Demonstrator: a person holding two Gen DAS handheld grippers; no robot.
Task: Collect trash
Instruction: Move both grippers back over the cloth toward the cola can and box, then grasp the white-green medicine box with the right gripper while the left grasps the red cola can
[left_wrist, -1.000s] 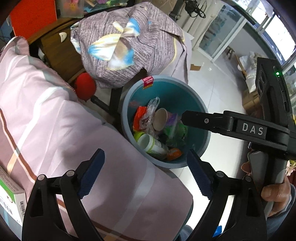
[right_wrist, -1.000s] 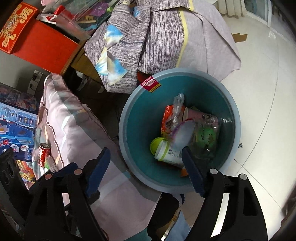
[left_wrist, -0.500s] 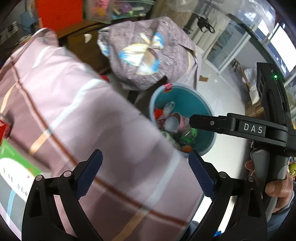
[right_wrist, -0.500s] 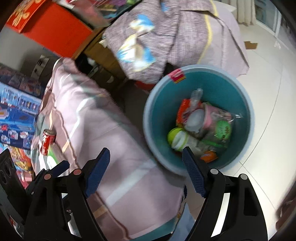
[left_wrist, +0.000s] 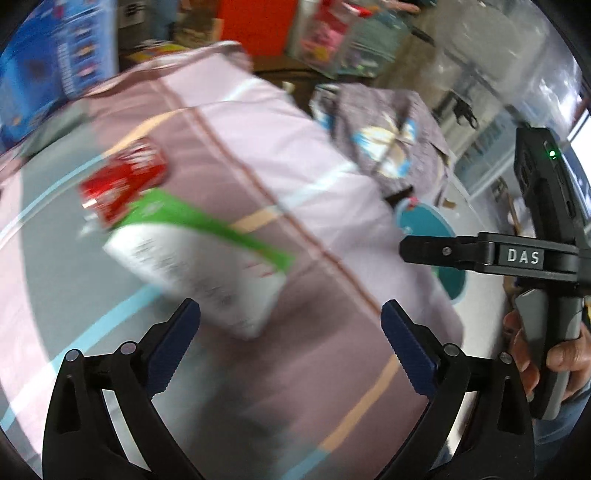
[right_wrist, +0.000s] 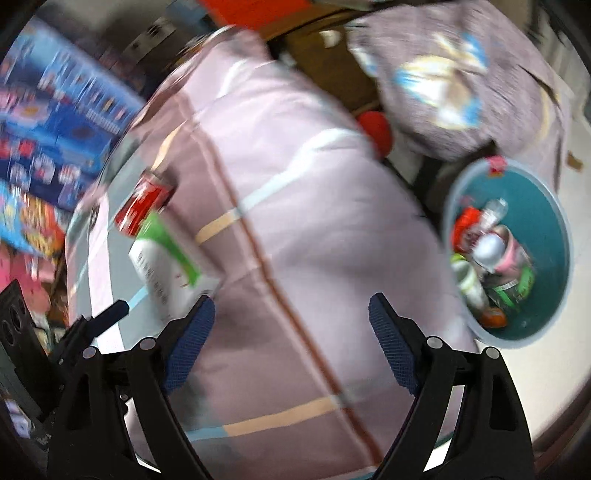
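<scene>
both tongs, left tongs (left_wrist: 290, 343) and right tongs (right_wrist: 291, 336), opening, empty; over bed (right_wrist: 314, 166), aimed at can (left_wrist: 123, 182) and carton (left_wrist: 199, 269); bin (right_wrist: 554, 221) beside.

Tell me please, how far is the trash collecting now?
Partly done. The bin already holds cups, bottles and wrappers. Nothing is in hand: the left gripper and right gripper both have empty jaws, which are opening above the pink bedding. Left to collect: the red can and the green and white box beside it, both lying on the bedding.
</scene>
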